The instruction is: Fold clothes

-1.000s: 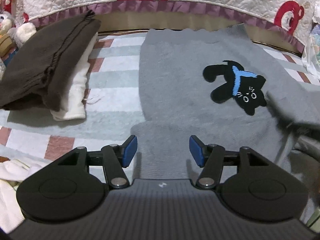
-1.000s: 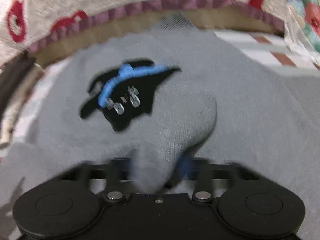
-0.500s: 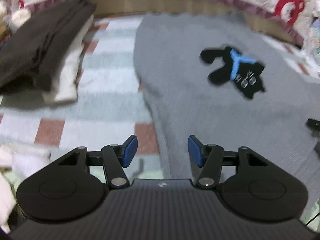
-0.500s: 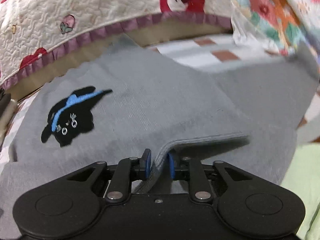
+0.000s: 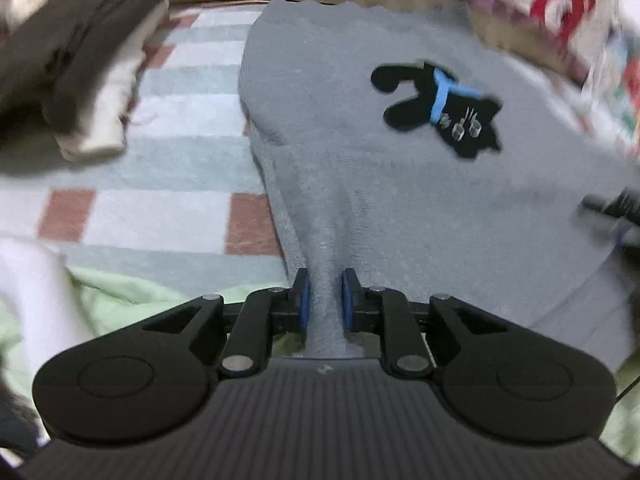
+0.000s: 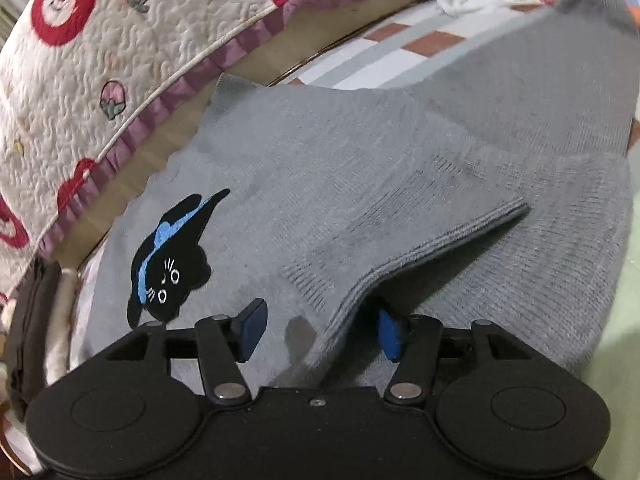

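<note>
Left hand-held gripper [image 5: 324, 298] now pinches the grey sweater [image 5: 380, 160]; right hand-held gripper [image 6: 320, 330] has let go, wide.

Black tool [image 5: 324, 300] — blue pads [image 6: 251, 330].

A checked bedspread [image 5: 168, 184] in pale green, white and terracotta runs to a quilted cream-and-red backdrop [image 6: 80, 92]

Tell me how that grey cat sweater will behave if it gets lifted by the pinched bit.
Probably floppy: the grey sweater bunches into a narrow ridge between the left hand-held gripper pads. It likely drapes and sags rather than holding shape, since its ribbed cuff already droops over the open right hand-held gripper. The knit looks grippy, not slippery.
</note>
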Demonstrator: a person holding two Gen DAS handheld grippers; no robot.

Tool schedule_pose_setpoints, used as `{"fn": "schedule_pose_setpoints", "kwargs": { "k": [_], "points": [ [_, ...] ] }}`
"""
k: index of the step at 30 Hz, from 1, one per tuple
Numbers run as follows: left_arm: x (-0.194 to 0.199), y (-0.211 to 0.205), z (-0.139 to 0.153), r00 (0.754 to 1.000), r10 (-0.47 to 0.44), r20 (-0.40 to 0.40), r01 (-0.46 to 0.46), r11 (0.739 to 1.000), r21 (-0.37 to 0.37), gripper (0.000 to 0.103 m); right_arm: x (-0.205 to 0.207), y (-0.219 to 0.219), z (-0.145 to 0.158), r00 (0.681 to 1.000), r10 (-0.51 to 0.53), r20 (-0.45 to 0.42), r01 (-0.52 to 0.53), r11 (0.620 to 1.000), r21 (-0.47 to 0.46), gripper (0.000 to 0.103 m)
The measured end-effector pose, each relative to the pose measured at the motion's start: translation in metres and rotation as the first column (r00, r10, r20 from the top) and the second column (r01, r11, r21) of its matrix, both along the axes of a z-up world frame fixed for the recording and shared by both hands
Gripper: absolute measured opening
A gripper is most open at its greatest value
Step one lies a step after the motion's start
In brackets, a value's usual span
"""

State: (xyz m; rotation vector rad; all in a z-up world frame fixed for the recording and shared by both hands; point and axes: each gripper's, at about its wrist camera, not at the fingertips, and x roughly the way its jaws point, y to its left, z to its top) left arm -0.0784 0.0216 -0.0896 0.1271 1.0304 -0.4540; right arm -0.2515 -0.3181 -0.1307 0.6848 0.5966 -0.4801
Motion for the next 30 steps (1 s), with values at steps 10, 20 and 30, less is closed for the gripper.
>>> {"fn": "schedule_pose_setpoints", "kwargs": {
  "k": [10,20,30],
  "points": [
    [0.001,0.018,0.003,0.999,0.038,-0.020,-0.038,0.999,0.007,0.015,-0.005,-0.001,-0.017,0.998,-0.010,-0.064,0.013,0.999,0.037,0.009],
    [-0.002,-0.003,0.060,0.995,-0.087,0.055,0.093,0.988,-0.126,0.017,-0.065,-0.048,0.004,0.992,-0.036,0.119,0.010,0.978,0.208,0.016],
    [-0.002,-0.118,0.061,0.938,-0.341,0.062,0.347,0.926,-0.147,0.024,-0.130,-0.165,0.028,0.991,-0.092,0.102,0.076,0.986,0.146,0.049]
  ]
}}
